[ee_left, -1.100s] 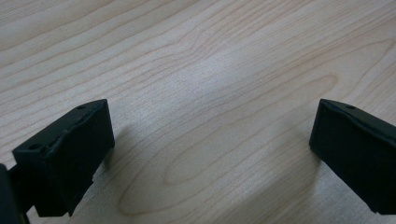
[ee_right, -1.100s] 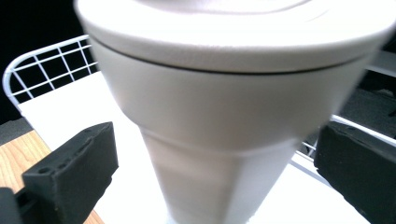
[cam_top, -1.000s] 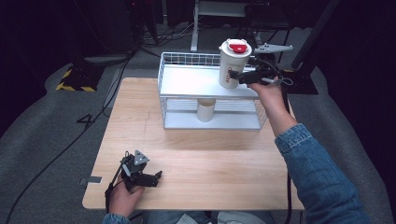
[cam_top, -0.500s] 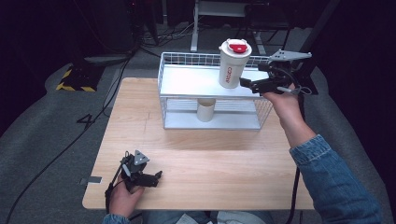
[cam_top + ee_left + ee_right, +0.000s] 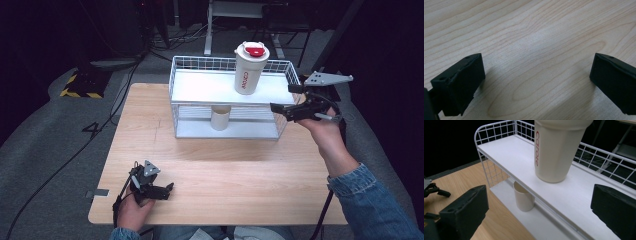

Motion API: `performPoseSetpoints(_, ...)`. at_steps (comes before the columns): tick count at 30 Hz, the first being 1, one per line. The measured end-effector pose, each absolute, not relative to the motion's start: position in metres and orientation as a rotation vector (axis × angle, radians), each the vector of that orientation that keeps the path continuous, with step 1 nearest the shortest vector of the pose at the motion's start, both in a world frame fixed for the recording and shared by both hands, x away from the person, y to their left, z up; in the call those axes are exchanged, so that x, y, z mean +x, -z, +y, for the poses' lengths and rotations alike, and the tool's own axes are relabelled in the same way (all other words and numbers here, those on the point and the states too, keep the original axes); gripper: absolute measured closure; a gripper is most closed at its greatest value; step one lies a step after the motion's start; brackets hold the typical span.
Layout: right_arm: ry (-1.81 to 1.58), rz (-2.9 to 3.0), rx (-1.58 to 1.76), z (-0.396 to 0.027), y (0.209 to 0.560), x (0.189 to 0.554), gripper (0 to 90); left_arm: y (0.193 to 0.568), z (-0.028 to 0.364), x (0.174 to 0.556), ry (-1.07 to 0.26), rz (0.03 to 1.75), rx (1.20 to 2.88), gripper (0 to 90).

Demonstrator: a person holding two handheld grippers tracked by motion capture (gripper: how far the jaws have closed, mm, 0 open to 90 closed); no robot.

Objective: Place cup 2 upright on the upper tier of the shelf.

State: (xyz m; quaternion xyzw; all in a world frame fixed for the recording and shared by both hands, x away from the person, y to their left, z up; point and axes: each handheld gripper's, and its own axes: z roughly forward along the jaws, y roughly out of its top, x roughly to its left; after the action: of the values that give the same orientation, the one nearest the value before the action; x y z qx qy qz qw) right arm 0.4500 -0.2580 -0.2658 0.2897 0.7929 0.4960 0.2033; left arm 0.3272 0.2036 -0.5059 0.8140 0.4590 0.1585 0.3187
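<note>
Right gripper (image 5: 281,99) fingers wide open, empty, just right of shaker cup (image 5: 250,68) on rack's (image 5: 200,87) top shelf; left gripper (image 5: 162,190) open on table (image 5: 225,170) too.

From my right gripper's camera I read "carote" in red letters running down the side of the cream tumbler (image 5: 556,150) on the top shelf. In the high view that red lettering on the tumbler (image 5: 248,70) is too small to read. On the grey floor left of the table there is a "4" (image 5: 93,130).
</note>
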Motion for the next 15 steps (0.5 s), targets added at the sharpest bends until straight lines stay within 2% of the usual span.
performPoseSetpoints(15, -1.351, 2.259, 0.84, -0.288, 0.305, 0.414, 4.8, 0.506, 0.203, 0.327, -0.418, 1.208, 2.139, 0.3)
